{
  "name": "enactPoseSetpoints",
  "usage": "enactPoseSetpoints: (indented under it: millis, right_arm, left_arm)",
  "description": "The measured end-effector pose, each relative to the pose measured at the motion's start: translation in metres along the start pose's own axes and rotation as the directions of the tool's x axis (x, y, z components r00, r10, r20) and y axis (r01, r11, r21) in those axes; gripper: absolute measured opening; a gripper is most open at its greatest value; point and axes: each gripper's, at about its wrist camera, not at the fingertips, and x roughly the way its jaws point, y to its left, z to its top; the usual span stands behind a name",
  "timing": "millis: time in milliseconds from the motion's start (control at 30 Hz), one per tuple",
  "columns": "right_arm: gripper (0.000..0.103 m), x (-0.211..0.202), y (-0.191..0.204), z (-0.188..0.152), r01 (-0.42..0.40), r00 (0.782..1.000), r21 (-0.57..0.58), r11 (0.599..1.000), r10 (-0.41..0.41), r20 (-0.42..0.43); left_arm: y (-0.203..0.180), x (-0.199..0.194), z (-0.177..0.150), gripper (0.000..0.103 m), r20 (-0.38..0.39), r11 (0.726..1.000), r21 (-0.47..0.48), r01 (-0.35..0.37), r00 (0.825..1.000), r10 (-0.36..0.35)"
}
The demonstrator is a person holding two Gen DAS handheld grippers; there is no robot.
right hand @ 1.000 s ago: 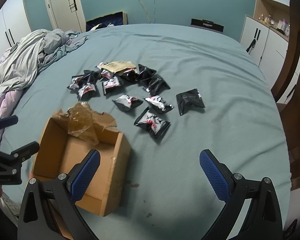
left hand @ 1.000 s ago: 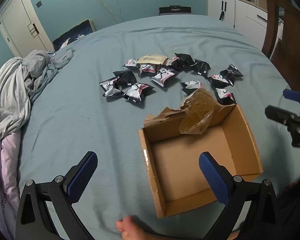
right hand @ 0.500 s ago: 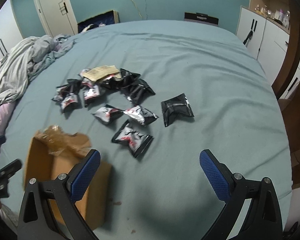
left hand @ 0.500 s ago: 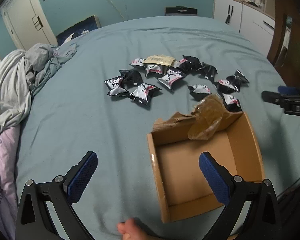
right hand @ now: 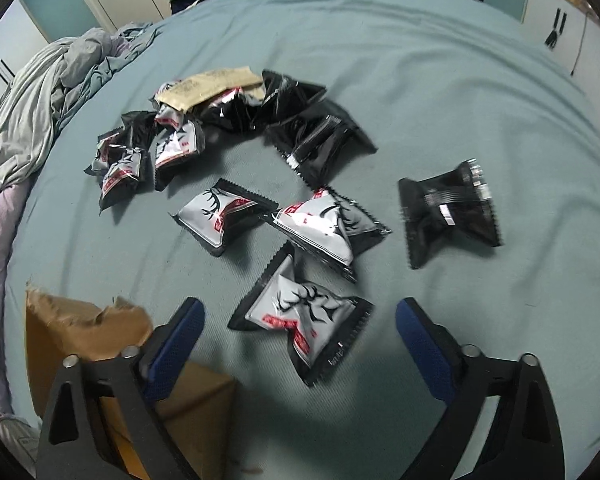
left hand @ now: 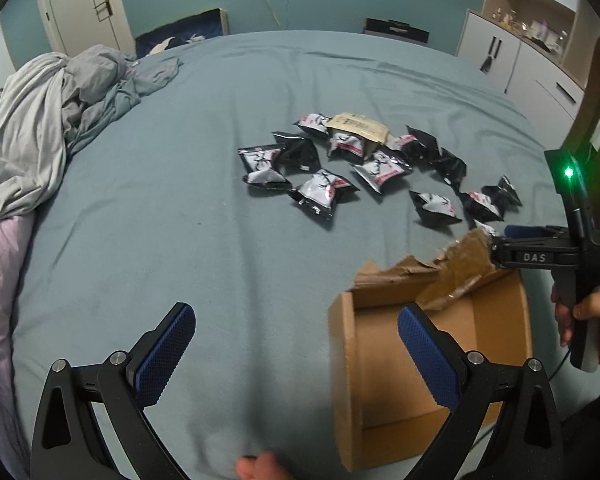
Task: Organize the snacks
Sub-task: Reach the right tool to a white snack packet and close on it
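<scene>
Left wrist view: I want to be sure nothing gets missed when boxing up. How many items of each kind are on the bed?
Black-and-silver foil snack packets: 13 (one partly hidden)
Tan paper packet: 1
Open brown cardboard box: 1
Total: 15

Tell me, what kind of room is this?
Most likely a bedroom. The snack packets and the cardboard box lie on a big bed with a blue-green sheet, a crumpled blanket is heaped at its side, and white cupboards line the wall.
</scene>
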Motion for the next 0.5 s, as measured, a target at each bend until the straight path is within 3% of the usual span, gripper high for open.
enactPoseSetpoints:
  millis: [33, 100, 167, 233, 367, 500]
  right_arm:
    - [0.074, 0.005, 0.001, 0.000, 0.009, 1.000, -0.001, 1.000, -0.009, -0.008]
    - [0.067, 0.012, 0.000, -0.001, 0.028, 0.999, 0.001, 1.000, -0.028, -0.015]
    - [0.041, 0.013, -0.001, -0.002, 0.049, 0.999, 0.001, 0.999, -0.049, -0.012]
    - [0.032, 0.006, -0.003, -0.001, 0.034, 0.999, 0.016, 0.999, -0.034, 0.010]
    - [0.029, -0.014, -0.003, 0.000, 0.022, 0.997, 0.029, 0.999, -0.024, 0.067]
    - [0.027, -0.035, -0.007, -0.005, -0.020, 0.993, 0.064, 0.998, 0.012, 0.120]
  left_arm:
    - [0.000, 0.001, 0.001, 0.103, 0.000, 1.000, -0.001, -0.005, 1.000, 0.005]
    - [0.002, 0.004, 0.002, 0.103, -0.002, 1.000, -0.005, -0.008, 1.000, 0.008]
    - [0.003, 0.007, 0.004, 0.103, -0.006, 1.000, -0.010, -0.014, 1.000, 0.014]
    - [0.005, 0.010, 0.008, 0.103, 0.000, 1.000, -0.015, -0.013, 1.000, 0.013]
    - [0.008, 0.027, 0.029, 0.103, 0.007, 1.000, -0.010, 0.005, 1.000, -0.005]
    - [0.019, 0.038, 0.054, 0.103, 0.054, 0.999, 0.031, -0.043, 0.998, 0.041]
